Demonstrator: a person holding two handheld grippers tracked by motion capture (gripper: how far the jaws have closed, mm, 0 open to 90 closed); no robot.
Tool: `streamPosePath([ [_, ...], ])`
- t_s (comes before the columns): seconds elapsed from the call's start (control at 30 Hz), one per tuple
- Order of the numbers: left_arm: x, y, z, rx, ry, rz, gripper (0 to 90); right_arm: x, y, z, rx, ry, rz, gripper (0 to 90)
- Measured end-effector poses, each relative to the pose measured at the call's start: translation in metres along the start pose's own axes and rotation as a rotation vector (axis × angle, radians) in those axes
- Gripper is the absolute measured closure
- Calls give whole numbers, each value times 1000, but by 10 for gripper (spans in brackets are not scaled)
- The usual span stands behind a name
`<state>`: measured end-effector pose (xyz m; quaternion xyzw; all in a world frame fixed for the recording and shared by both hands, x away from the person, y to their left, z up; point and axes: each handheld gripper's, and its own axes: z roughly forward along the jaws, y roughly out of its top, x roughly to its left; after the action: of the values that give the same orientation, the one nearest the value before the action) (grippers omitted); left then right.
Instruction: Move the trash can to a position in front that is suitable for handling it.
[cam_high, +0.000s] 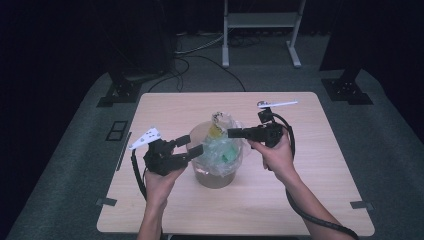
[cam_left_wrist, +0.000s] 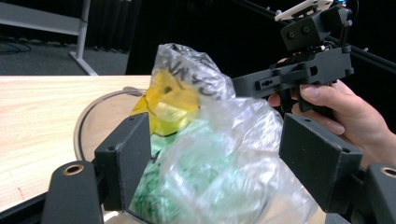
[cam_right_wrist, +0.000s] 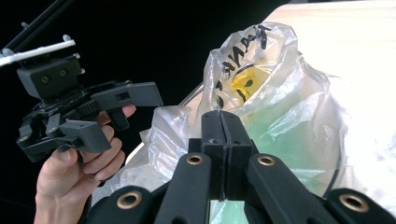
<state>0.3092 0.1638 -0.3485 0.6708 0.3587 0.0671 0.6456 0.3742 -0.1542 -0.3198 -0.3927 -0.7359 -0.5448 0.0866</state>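
Observation:
A round pale bucket stands mid-table, lined with a crumpled clear plastic bag that shows green and yellow print and black letters. My left gripper is at the bucket's left rim, open. In the left gripper view its jaws stand on either side of the bag without pressing it. My right gripper reaches in from the right, shut on the bag's upper edge. In the right gripper view its jaws are pressed together against the film, with the left gripper beyond.
The wooden table has bare room in front of and beside the bucket. A metal stand is on the floor behind the table, black stand feet flank it, and cables lie on the carpet.

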Motion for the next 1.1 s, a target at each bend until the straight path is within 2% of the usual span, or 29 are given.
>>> streamPosePath([
  [0.2, 6, -2, 0, 1, -2, -17, 235, -1, 6, -8, -16, -11, -1, 900],
  [0.4, 5, -1, -2, -2, 3, -6, 231, -4, 10, -15, -38, -10, 10, 900],
  [0.57, 9, -3, -3, 5, 6, -15, 239, -4, 16, -22, -52, -24, 6, 900],
  [1.1, 10, -4, -2, 6, 10, -17, 238, 2, 30, -35, -86, -20, -7, 900],
])
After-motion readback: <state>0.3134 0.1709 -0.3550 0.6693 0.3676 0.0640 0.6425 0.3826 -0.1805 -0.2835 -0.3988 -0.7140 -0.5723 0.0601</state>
